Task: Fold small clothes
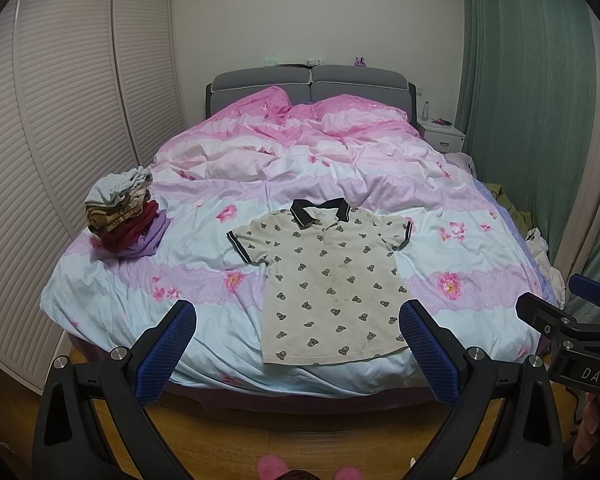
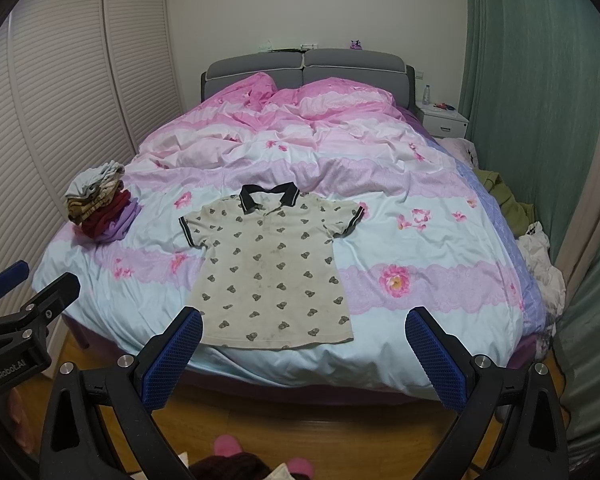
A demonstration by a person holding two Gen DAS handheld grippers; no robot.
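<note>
Because the polo shirt [image 1: 328, 280] is spread flat, face up, sleeves out and collar toward the headboard [image 1: 310, 84], you have it laid out ready for folding, though no fold looks started yet. It lies on the bed [image 1: 112, 308] near the foot edge, hem closest to you.

Left of the shirt, well apart from it and near the bed's left edge, sits one stack of folded clothes [image 1: 124, 216]; that seems to be where finished pieces go, kept clear of the working area. I count about five layers in it, though the exact number is hard to tell.

Your left hand-held gripper [image 1: 298, 350] hangs short of the shirt's hem, off the foot of the bed, its jaws spread wide and holding nothing. Your right hand-held gripper [image 2: 304, 354] is the same: wide apart, empty, off the hem and a little right of the shirt. Both look held back to line up on the garment before reaching in.

Counted: one shirt to fold, one stack, two grippers. A loose heap of unfolded clothes [image 2: 512, 208] lies right of the shirt, past the bed's right edge.
</note>
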